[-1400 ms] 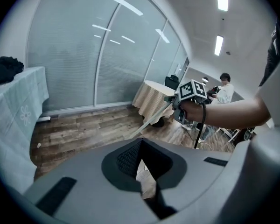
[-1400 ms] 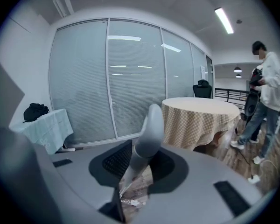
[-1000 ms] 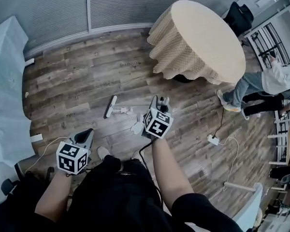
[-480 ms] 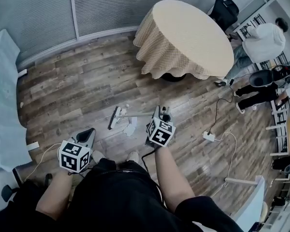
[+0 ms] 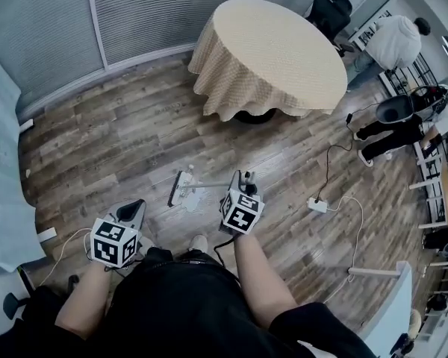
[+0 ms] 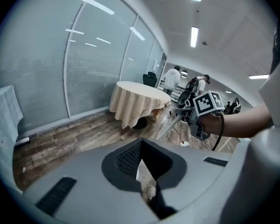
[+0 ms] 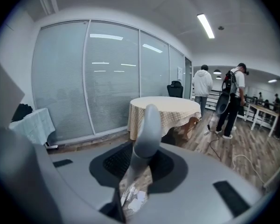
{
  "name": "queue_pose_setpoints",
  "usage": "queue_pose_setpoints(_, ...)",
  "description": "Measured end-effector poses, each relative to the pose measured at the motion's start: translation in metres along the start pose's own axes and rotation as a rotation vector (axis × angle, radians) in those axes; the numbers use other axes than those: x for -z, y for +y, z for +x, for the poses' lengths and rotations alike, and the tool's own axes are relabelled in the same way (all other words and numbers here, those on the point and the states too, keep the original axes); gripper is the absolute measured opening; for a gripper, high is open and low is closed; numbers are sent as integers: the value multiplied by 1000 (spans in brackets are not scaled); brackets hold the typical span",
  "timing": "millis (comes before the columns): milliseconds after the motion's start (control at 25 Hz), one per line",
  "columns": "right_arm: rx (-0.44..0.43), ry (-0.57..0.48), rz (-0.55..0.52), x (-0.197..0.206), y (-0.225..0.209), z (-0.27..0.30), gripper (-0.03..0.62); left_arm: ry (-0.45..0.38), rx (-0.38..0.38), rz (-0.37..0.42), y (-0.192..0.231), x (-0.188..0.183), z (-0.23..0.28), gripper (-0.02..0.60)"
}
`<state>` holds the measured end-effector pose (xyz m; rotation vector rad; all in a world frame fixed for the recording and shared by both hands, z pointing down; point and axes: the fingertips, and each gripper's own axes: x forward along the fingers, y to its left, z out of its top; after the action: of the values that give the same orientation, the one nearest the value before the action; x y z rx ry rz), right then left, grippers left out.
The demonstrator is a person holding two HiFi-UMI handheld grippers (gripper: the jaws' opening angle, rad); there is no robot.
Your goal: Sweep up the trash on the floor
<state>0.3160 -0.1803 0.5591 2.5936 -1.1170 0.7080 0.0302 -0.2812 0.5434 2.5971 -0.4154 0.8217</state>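
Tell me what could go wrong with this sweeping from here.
The right gripper clamps the broom handle near its end, so the broom head may twist off the paper scraps.
The power strip and its cable lie on the floor to the right; a wide stroke could snag them.

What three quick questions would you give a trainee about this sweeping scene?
1. Which hand-held gripper clamps the broom handle? A left, B right, C neither.
2. True or false: the trash lies under the round table.
3. Fill in: the left hand-held gripper holds ____.
Key: 1 B, the right hand-held gripper. 2 False; it lies by the broom head, clear of the round table. 3 Nothing.
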Motion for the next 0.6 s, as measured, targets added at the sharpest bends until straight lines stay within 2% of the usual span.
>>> queue_pose_setpoints(320, -112, -9, -25, -9, 12, 0, 98, -13, 1, 27, -25, -17, 15, -5)
queue_pose_setpoints(600, -272, -47, -100, -28, 87, 7, 95, -57, -73, 26, -21, -29, 14, -5)
